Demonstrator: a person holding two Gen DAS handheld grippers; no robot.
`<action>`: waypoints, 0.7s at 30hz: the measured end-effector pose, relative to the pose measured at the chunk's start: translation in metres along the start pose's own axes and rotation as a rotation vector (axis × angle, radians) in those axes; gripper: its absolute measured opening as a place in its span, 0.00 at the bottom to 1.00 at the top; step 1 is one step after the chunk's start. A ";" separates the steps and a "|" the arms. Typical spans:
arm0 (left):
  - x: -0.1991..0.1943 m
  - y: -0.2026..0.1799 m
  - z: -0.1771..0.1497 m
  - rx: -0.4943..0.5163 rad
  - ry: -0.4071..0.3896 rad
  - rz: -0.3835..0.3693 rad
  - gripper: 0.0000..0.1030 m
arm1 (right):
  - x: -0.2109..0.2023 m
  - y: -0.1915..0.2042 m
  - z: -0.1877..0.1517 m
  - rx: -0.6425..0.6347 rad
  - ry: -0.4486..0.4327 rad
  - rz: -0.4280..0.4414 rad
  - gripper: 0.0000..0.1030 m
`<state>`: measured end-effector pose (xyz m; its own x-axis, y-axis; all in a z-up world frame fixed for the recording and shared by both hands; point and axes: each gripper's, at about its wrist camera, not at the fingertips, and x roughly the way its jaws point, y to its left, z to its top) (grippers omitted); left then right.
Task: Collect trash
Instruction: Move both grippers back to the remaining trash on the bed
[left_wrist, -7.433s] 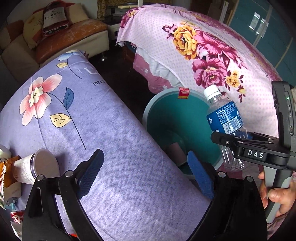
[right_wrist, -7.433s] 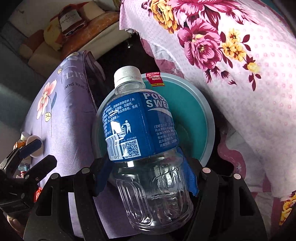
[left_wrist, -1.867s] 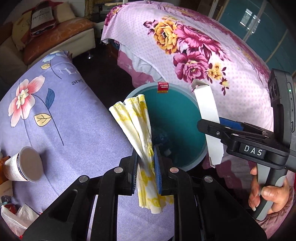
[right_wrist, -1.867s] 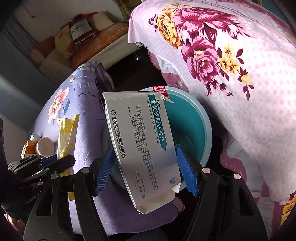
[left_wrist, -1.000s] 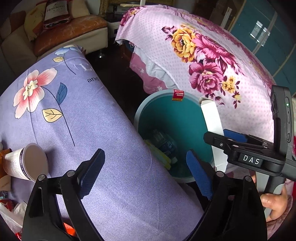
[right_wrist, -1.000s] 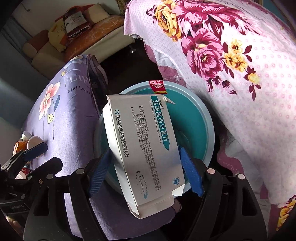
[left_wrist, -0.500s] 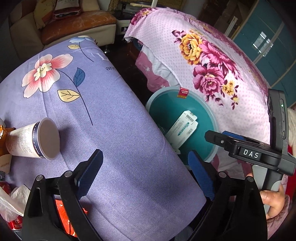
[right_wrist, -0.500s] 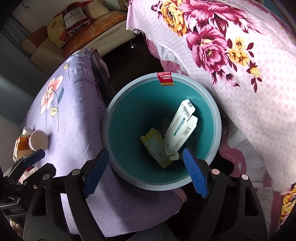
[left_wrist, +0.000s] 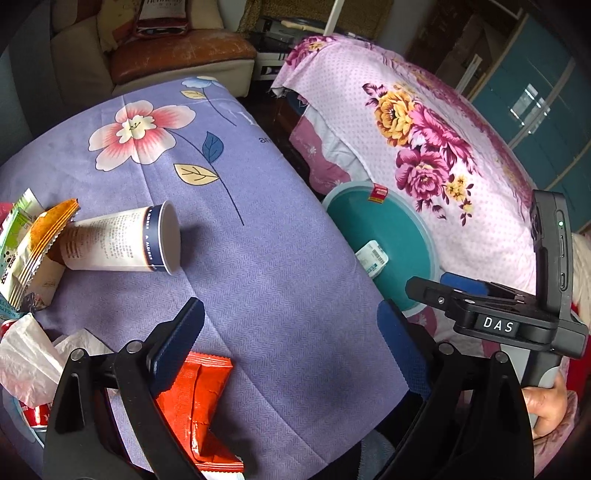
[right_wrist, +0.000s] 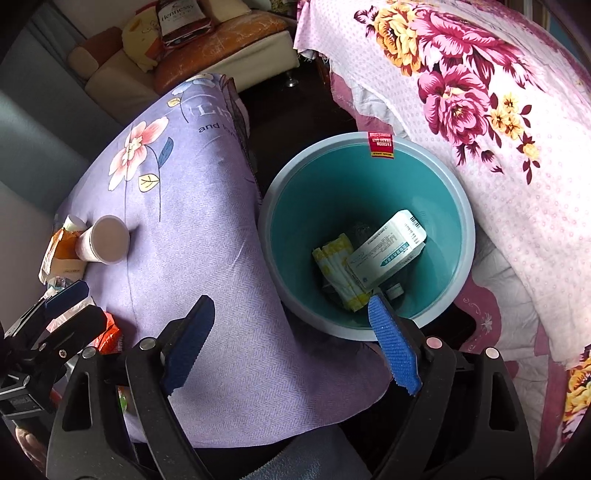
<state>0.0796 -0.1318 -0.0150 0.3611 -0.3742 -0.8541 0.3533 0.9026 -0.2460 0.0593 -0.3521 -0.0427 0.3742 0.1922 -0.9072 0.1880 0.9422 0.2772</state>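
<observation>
Left wrist view shows our left gripper with its fingers spread wide and holding nothing, poised above the purple-clothed bench. Our right gripper is equally wide open and empty, aimed over the teal bin, which stands on the floor between the bench and the pink floral bed. Inside the bin lie a white medicine box and a yellow folded wrapper. We judge the step in hand to be the gap between deposits — both tools are free for a fresh pickup. Trash left on the bench: a paper cup lying on its side, a red packet just beneath the left fingers, snack wrappers and crumpled white tissue at the left edge. The next move calls for lowering the left fingers around the nearest item — the red packet or the cup — and closing gently, since the cup will likely crush or roll.
</observation>
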 end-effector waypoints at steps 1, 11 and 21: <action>-0.004 0.004 -0.002 -0.004 -0.006 0.004 0.92 | -0.001 0.005 -0.001 -0.009 0.001 0.000 0.79; -0.047 0.052 -0.024 -0.081 -0.069 0.018 0.94 | -0.004 0.061 -0.019 -0.103 0.026 -0.005 0.79; -0.080 0.098 -0.045 -0.142 -0.113 0.032 0.94 | 0.007 0.122 -0.038 -0.203 0.077 0.002 0.81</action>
<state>0.0471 -0.0039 0.0085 0.4680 -0.3587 -0.8076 0.2174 0.9325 -0.2883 0.0502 -0.2251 -0.0270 0.3026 0.2070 -0.9304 -0.0021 0.9763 0.2165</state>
